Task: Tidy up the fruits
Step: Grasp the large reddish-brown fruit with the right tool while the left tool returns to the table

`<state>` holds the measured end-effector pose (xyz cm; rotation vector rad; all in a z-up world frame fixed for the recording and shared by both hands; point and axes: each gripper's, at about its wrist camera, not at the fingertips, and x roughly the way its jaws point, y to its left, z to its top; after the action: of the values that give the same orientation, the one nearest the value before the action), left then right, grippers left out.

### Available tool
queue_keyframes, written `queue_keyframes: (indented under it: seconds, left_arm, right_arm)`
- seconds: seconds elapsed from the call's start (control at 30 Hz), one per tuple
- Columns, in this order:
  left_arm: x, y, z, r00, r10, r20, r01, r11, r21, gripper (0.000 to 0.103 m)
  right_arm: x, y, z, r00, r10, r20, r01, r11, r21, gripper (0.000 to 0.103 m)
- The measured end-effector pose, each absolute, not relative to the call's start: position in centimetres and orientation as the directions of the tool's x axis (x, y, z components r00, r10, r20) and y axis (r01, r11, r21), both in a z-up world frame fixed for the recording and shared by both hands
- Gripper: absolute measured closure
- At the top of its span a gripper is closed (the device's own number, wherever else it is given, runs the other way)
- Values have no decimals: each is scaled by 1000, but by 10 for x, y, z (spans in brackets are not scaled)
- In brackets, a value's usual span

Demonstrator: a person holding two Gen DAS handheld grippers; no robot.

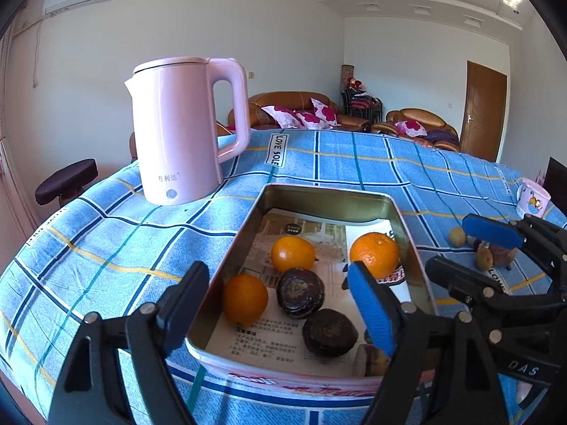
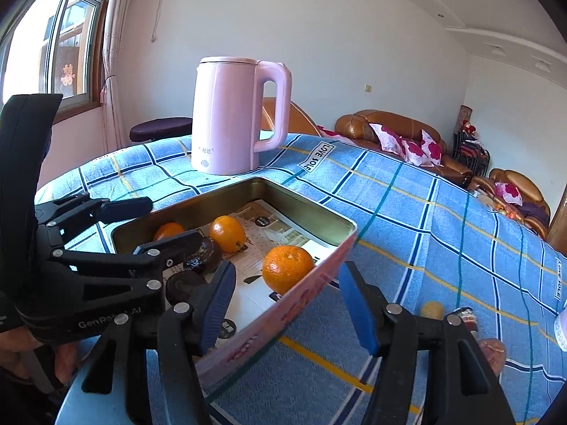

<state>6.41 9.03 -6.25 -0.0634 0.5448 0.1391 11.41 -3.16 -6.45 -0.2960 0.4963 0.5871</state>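
Three oranges [image 1: 292, 253] and two dark fruits [image 1: 300, 292] lie in the tin [image 1: 329, 194] in front of the kettle [image 1: 180, 131], beneath the left gripper [image 1: 280, 304], spread and empty, while the right gripper [image 2: 287, 304], also spread and empty, straddles the tin's right wall.

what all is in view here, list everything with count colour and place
oranges: 3, orange, inside the tin
dark fruits: 2, dark brown, in the tin's near half
tin: 1, pink outside, paper-lined, centre of table
kettle: 1, pink, behind the tin
small fruits: a few, yellow-brown, on the cloth right of the tin
mug: 1, white-pink, far right
tablecloth: 1, blue checked
sofas: brown, background
left gripper: fingers open over the tin, empty
right gripper: fingers open astride the tin's wall
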Motion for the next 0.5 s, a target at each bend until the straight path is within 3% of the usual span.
queue_keyframes:
  seconds: [0.23, 0.5]
  left_arm:
    - [63, 60, -51, 862, 79, -500, -96, 995, -8, 15]
    - [77, 16, -36, 880, 28, -475, -16, 999, 30, 7]
  right_arm:
    - [122, -104, -55, 791, 349, -502, -458, 882, -109, 39]
    - [154, -174, -61, 809, 189, -556, -250, 968, -35, 36]
